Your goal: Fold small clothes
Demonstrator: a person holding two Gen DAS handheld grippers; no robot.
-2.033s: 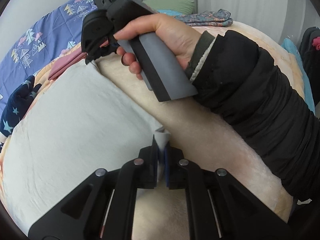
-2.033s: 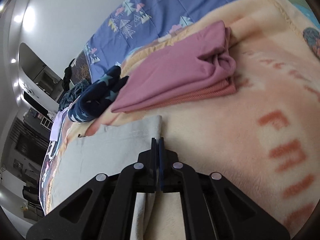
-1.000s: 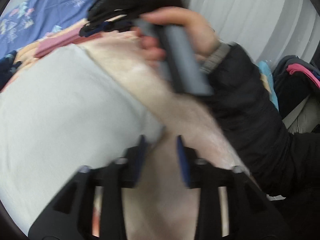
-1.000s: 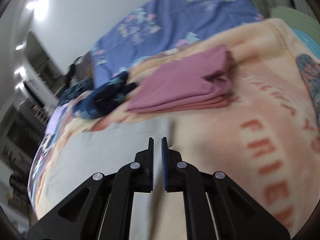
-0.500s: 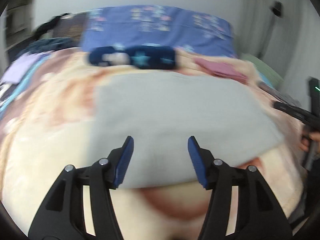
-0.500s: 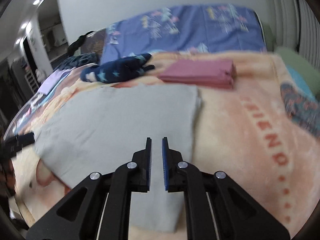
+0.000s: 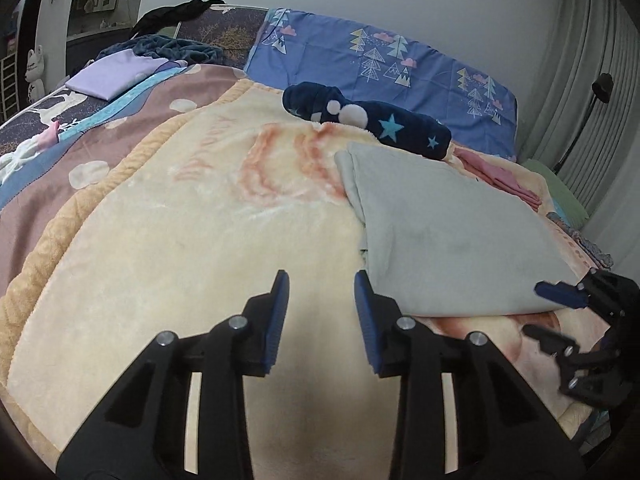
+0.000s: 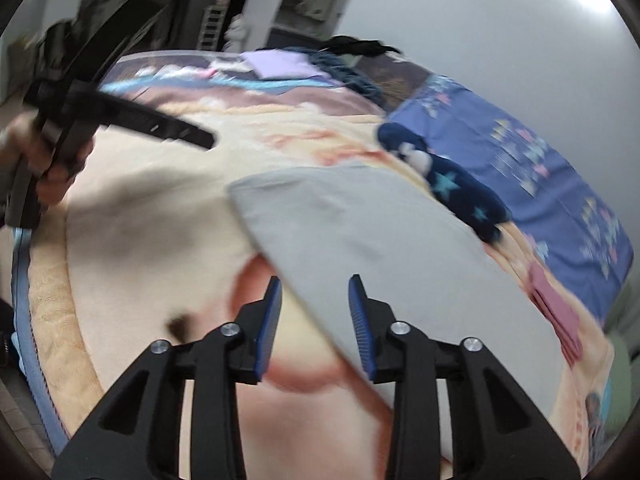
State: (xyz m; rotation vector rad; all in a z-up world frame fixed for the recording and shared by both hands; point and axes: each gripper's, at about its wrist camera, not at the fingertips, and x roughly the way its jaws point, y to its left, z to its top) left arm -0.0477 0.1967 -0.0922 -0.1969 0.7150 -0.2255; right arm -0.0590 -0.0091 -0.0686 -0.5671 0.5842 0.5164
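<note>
On the cream blanket (image 7: 168, 240), left to right: your left gripper (image 7: 321, 312) hangs over bare fleece, tongs spread, nothing between them; they have just been closing in a bit. The grey garment (image 7: 448, 232) lies flat at 1 o'clock from it, near-left corner just beside the right tong. At 3 o'clock your right gripper (image 7: 556, 312) sits at the garment's near-right corner, seen side-on.

From the right wrist view, the right gripper (image 8: 315, 320) is spread too, tongs just been opening, and the garment's near edge (image 8: 304, 284) runs across the gap between them. The frame is blurred, so contact can't be told; the pads don't look to be pressing. Your left hand (image 8: 48, 168) with its gripper is at 10 o'clock. The navy star piece (image 8: 452, 184) sits at 1 o'clock past the garment, the pink folded stack (image 8: 556, 304) at 3 o'clock.

My read: the step is re-gripping the near edge for the next fold. To do it well, slide the left tongs toward 1 o'clock onto the corner, take all layers, not just the top one. Match both grips at the same depth on the edge so the fold lands square. Keep blanket pile out of the pinch.
</note>
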